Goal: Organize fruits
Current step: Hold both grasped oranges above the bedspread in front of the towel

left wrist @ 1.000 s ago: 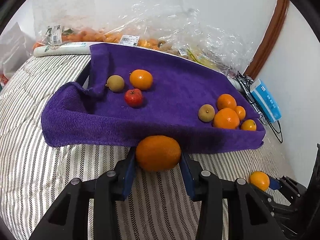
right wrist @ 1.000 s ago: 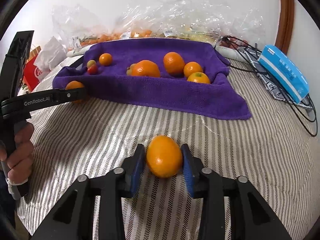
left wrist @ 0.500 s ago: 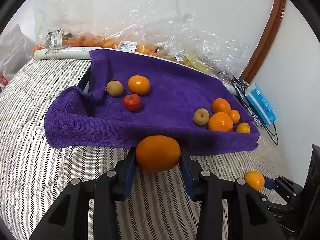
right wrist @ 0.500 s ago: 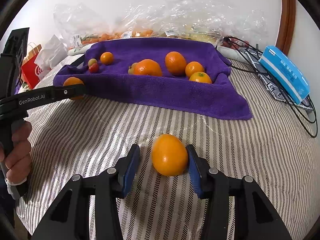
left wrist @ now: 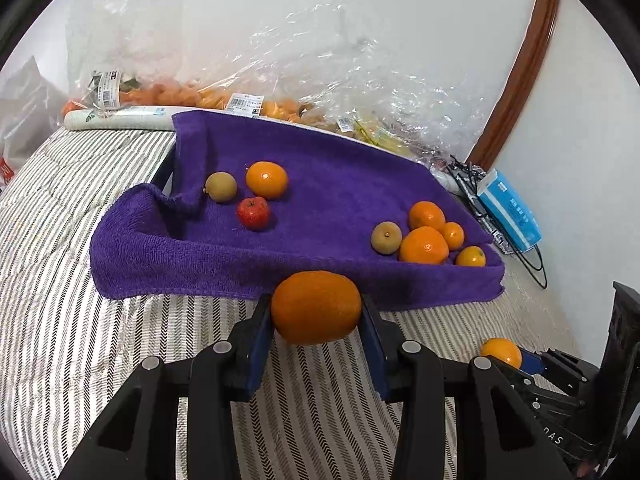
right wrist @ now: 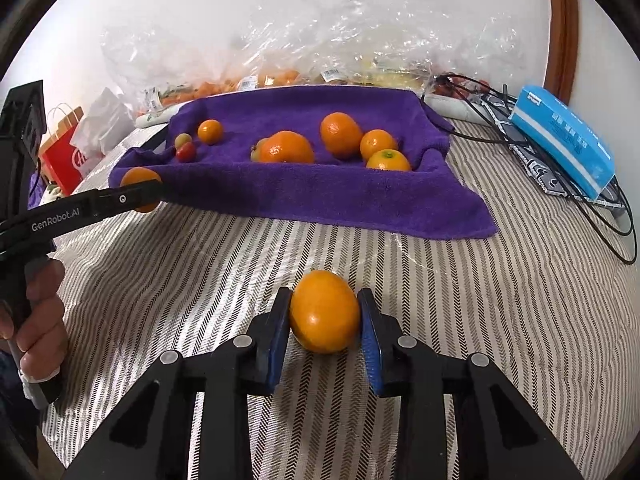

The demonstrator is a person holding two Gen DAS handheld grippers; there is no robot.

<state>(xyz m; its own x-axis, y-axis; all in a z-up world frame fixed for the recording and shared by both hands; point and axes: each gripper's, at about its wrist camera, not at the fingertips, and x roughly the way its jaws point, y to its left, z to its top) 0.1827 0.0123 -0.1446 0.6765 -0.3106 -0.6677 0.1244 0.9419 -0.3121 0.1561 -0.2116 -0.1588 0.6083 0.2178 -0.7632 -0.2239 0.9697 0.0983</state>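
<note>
My left gripper (left wrist: 316, 312) is shut on a large orange (left wrist: 316, 307), held above the striped bedding just before the front edge of the purple towel (left wrist: 320, 184). On the towel lie a kiwi, an orange and a red fruit (left wrist: 253, 213) at left, and several oranges with a kiwi (left wrist: 386, 237) at right. My right gripper (right wrist: 325, 312) is shut on a small orange (right wrist: 325, 312) that sits low over the bedding. The left gripper and its orange (right wrist: 140, 184) show at left in the right wrist view.
Clear plastic bags of produce (left wrist: 280, 92) line the wall behind the towel. A blue tissue pack (right wrist: 560, 140) and black cables (right wrist: 580, 184) lie at right. A red paper bag (right wrist: 64, 156) stands at far left. Striped bedding (right wrist: 200, 280) covers the foreground.
My right gripper opened around the small orange half a second ago and has closed on it again. My left gripper has drawn back and up a little with its orange.
</note>
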